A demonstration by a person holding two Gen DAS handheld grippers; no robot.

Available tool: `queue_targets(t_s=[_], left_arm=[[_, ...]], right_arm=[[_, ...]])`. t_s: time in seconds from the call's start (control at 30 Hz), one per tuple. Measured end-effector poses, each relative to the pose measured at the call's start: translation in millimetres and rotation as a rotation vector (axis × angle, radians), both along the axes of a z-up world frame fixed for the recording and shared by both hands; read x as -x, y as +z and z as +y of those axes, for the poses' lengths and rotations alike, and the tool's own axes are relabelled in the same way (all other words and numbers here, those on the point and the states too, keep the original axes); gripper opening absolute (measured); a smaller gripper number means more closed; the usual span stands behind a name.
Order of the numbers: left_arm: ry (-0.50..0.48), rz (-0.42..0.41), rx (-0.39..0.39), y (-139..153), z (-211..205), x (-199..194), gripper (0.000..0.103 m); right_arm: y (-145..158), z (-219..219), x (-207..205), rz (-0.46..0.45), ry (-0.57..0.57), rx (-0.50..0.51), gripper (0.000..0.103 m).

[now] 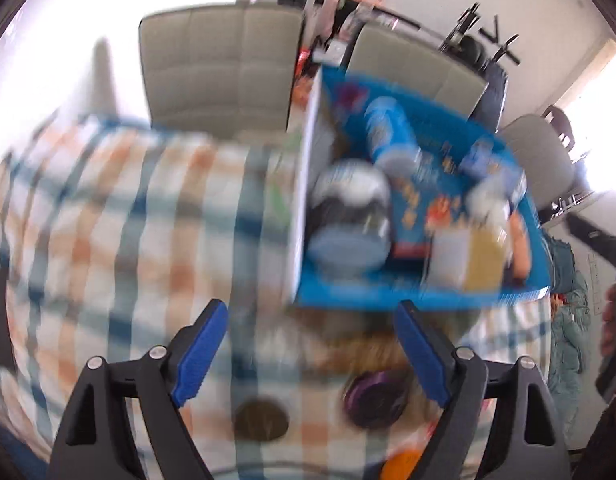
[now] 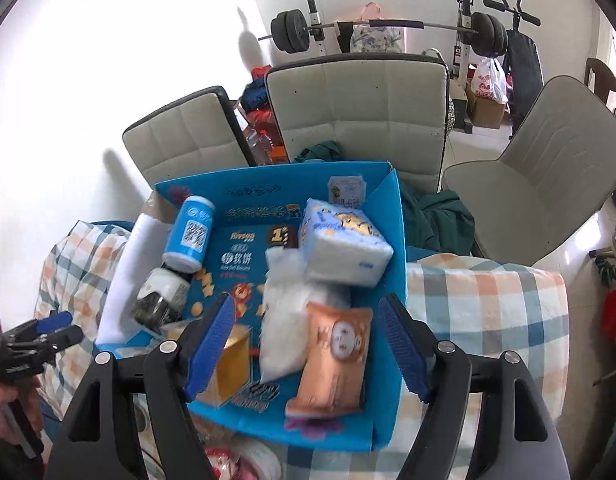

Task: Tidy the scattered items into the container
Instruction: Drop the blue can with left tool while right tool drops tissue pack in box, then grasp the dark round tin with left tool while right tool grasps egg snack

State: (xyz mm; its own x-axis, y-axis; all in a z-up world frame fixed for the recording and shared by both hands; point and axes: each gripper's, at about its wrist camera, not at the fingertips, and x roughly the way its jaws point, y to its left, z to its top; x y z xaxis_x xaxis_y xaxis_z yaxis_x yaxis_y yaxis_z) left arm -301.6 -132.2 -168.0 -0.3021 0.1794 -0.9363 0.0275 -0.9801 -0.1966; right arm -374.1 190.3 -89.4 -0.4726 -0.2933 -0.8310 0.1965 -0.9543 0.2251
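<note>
Blue box (image 2: 392, 216) at frame centre holding orange packet (image 2: 332, 360), tissue pack (image 2: 344, 240), blue can (image 2: 188, 236), right gripper (image 2: 312, 344) open above it, empty, left gripper (image 1: 312, 356) open, empty, over checked cloth (image 1: 108, 220).

Open blue cardboard box (image 2: 392, 216) on checked cloth, packed with blue canister (image 2: 189, 234), tissue pack (image 2: 344, 246), orange sachet (image 2: 334, 360).

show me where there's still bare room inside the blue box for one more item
Bare floor shows mid-box, between the blue canister on the left and the tissue pack on the right. The near corner below the orange packet is also free. The right half is crowded: tissue pack, white bag and orange packet overlap.
</note>
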Motion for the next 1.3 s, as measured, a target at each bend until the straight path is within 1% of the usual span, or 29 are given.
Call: queue_targets(t_s=[0.07,0.13,0.2,0.27,0.37,0.43,0.53,0.57,0.63,0.67,0.7,0.77,0.8,0.83,0.9,0.93,0.97,1.03,1.07,1.13,1.2,1.3], left_arm=[[0.025,-0.063,-0.002,-25.3,-7.9,-24.4,0.086],[0.059,-0.096,0.004,-44.9,-14.3,-44.6,0.086],[0.084,-0.124,0.002,-59.7,-16.9,-58.5,0.086],[0.093,-0.135,0.012,-69.9,-15.9,-64.7,0.086],[0.080,-0.142,0.061,-82.2,-9.5,-65.5,0.086],[0.070,-0.148,0.090,-90.7,-4.7,-65.2,0.086],[0.072,-0.153,0.121,-103.1,1.5,-67.0,0.086],[0.073,-0.141,0.140,-104.5,4.2,-68.3,0.086],[0.074,-0.122,0.169,-105.0,9.0,-70.4,0.086],[0.072,-0.114,0.185,-104.6,11.3,-71.5,0.083],[0.072,-0.103,0.201,-103.5,12.6,-72.8,0.079],[0.081,-0.088,0.216,-100.6,11.8,-76.0,0.066],[0.085,-0.083,0.217,-98.7,10.5,-77.7,0.062],[0.088,-0.079,0.213,-96.2,9.3,-79.4,0.054],[0.096,-0.076,0.184,-91.4,5.9,-83.7,0.054],[0.101,-0.072,0.172,-88.9,4.6,-86.2,0.054],[0.103,-0.066,0.166,-86.0,4.2,-88.9,0.054],[0.109,-0.050,0.157,-77.8,5.3,-94.8,0.054],[0.114,-0.039,0.150,-71.9,6.4,-97.3,0.054],[0.125,-0.020,0.137,-60.7,8.2,-103.1,0.053],[0.134,0.000,0.121,-48.7,9.9,-109.9,0.053],[0.130,0.022,0.112,-35.0,15.1,-117.1,0.053]], right_arm=[[2.5,-4.4,-37.0,0.017,0.021,-0.002,0.080],[-2.8,-11.4,-71.8,0.015,0.047,0.003,0.082],[-16.6,-20.2,-101.8,-0.017,0.066,0.006,0.082],[-35.8,-28.7,-124.6,-0.072,0.061,0.033,0.082],[-60.4,-40.1,-147.1,-0.135,0.030,0.099,0.082],[-70.8,-50.2,-154.1,-0.161,0.022,0.126,0.082],[-74.6,-71.8,-159.2,-0.136,0.048,0.126,0.082],[-75.6,-80.3,-159.8,-0.123,0.069,0.106,0.082],[-84.2,-96.2,-157.5,-0.120,0.090,-0.010,0.082],[-90.2,-99.7,-154.6,-0.131,0.089,-0.040,0.082],[-96.8,-100.6,-151.3,-0.150,0.087,-0.045,0.082],[-112.1,-102.2,-146.8,-0.184,0.093,-0.045,0.082],[-115.7,-105.2,-146.8,-0.172,0.108,-0.049,0.082],[-118.1,-110.3,-147.8,-0.154,0.125,-0.082,0.082],[-118.6,-116.9,-149.9,-0.131,0.125,-0.153,0.070],[-118.4,-116.7,-150.2,-0.131,0.119,-0.162,0.068],[-117.4,-112.8,-149.9,-0.131,0.103,-0.155,0.060],[-115.2,-101.3,-148.5,-0.143,0.078,-0.099,0.056],[-113.8,-96.7,-148.2,-0.144,0.072,-0.073,0.048],[-108.1,-92.3,-150.3,-0.122,0.068,-0.057,0.046],[-102.3,-89.9,-153.1,-0.102,0.074,-0.042,0.041],[-99.5,-87.4,-155.5,-0.093,0.083,-0.032,0.040]])
